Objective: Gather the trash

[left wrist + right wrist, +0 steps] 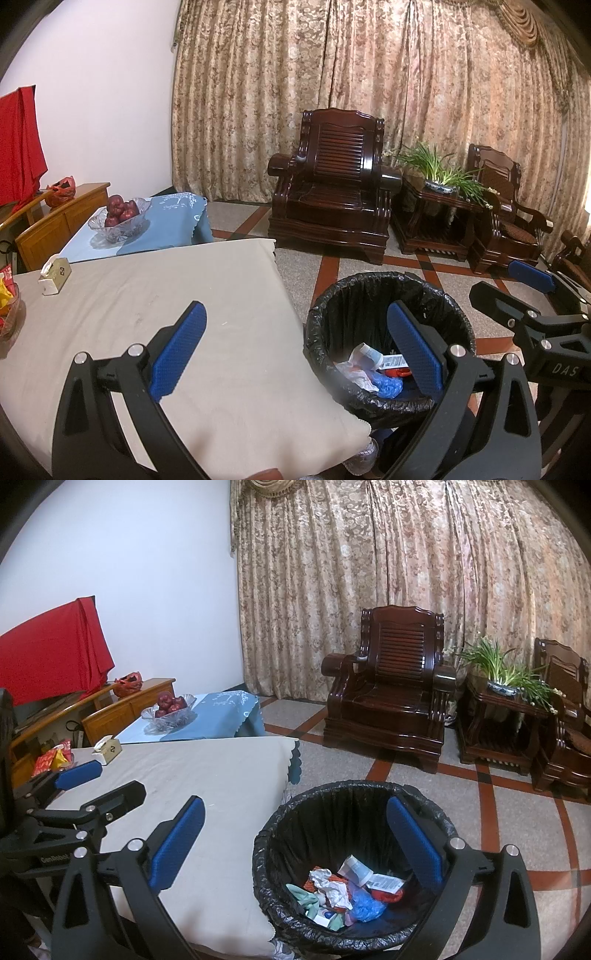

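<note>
1. Looking along my left gripper (pixel 291 354), I see its jaws spread wide with nothing between the blue ribbed pads (pixel 179 350); one finger hangs over the table, the other over the bin.
2. My right gripper (pixel 295 843) is likewise wide open and empty, its black frame angular with round silver pivot bolts.
3. The trash (pixel 341 890) lies at the bottom of the round bin (pixel 369 936), which stands on the floor just beside the table corner. The bin liner (pixel 354 306) is crinkly, glossy black plastic folded over the rim.
4. The table (pixel 207 295) wears a smooth beige cloth with a scalloped hem.
5. The right view looks deeper into the bin: crumpled white paper, a blue plastic wad, a pale green scrap and printed cartons. The left view shows only part of that heap.
6. Each view catches the other gripper at its edge.
7. Farther back sit a small tissue box (pixel 108 751), a cut-glass bowl (pixel 120 221) of red apples on a blue cloth, and carved dark wooden armchairs (pixel 334 184).
</note>
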Action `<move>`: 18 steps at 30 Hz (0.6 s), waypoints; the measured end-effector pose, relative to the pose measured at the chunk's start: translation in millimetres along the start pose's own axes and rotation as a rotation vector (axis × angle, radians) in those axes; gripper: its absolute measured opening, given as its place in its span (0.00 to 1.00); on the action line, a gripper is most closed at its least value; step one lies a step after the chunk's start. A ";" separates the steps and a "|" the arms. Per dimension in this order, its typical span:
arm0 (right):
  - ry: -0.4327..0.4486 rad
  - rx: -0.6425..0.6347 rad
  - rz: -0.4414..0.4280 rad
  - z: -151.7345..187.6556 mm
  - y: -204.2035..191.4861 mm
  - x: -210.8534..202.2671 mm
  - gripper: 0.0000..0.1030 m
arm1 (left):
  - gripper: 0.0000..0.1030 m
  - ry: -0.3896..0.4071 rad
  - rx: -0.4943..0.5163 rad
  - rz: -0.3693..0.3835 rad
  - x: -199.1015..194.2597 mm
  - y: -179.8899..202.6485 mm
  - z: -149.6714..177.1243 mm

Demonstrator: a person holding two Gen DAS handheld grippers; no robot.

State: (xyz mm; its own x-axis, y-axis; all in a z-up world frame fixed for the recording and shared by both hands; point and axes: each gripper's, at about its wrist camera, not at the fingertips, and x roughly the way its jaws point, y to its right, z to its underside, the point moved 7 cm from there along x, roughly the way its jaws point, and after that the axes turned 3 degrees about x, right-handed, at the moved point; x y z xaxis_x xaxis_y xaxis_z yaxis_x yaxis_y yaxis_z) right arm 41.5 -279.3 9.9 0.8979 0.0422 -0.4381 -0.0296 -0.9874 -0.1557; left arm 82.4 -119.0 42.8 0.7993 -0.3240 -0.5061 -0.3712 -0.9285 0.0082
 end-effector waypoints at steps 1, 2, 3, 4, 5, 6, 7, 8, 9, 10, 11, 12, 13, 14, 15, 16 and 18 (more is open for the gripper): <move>0.000 0.000 -0.001 -0.2 0.5 -0.1 0.94 | 0.93 0.001 0.000 -0.001 -0.1 0.6 0.1; 0.000 -0.001 -0.001 -0.1 0.2 -0.1 0.94 | 0.93 0.001 0.000 -0.001 -0.2 0.4 -0.2; -0.001 -0.001 0.000 0.0 -0.1 -0.1 0.94 | 0.93 0.001 -0.001 -0.001 -0.1 0.3 -0.3; 0.000 -0.002 0.000 0.0 -0.2 -0.2 0.94 | 0.93 0.001 0.000 -0.001 -0.1 0.6 0.1; 0.000 -0.001 -0.001 -0.3 0.5 -0.1 0.94 | 0.93 0.001 0.001 -0.001 0.0 0.6 0.2; 0.000 -0.001 -0.001 -0.3 0.7 -0.1 0.94 | 0.93 0.001 0.001 -0.001 0.0 0.7 0.2; 0.000 -0.002 0.000 -0.2 0.4 0.0 0.94 | 0.93 0.000 0.000 -0.001 0.0 0.7 0.2; 0.000 -0.001 0.000 -0.2 0.4 0.0 0.94 | 0.93 0.000 0.000 -0.001 0.0 0.5 0.2; 0.000 -0.001 -0.001 -0.2 0.3 0.0 0.94 | 0.93 0.000 0.000 -0.001 -0.1 0.5 0.1; -0.001 -0.001 -0.001 -0.1 0.0 0.1 0.94 | 0.93 0.000 0.001 -0.001 -0.1 0.8 0.1; -0.001 -0.001 0.000 0.2 -0.6 0.1 0.94 | 0.93 0.000 0.000 -0.002 0.0 0.7 0.1; -0.002 -0.002 0.000 0.3 -0.9 0.1 0.94 | 0.93 0.000 0.000 -0.001 -0.2 0.6 0.0; -0.001 -0.001 0.000 0.0 -0.4 0.0 0.94 | 0.93 0.001 0.000 -0.001 -0.1 0.9 0.1; 0.000 -0.001 0.000 -0.2 -0.2 0.1 0.94 | 0.93 0.001 0.000 -0.001 -0.1 0.9 -0.1; -0.001 -0.001 0.000 -0.2 -0.2 0.2 0.94 | 0.93 0.001 0.000 -0.001 -0.1 0.9 0.1; -0.002 -0.001 0.000 -0.1 -0.3 0.2 0.94 | 0.93 0.000 0.000 -0.001 -0.1 0.8 0.1; -0.003 -0.001 0.001 0.4 -1.0 -0.1 0.94 | 0.93 0.001 -0.001 0.000 -0.4 0.7 -0.1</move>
State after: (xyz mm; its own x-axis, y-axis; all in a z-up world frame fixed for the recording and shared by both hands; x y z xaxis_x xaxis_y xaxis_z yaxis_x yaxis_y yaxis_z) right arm 41.3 -278.3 9.8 0.8967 0.0415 -0.4406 -0.0300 -0.9876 -0.1541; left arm 81.8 -119.6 43.0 0.7997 -0.3243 -0.5052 -0.3706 -0.9287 0.0095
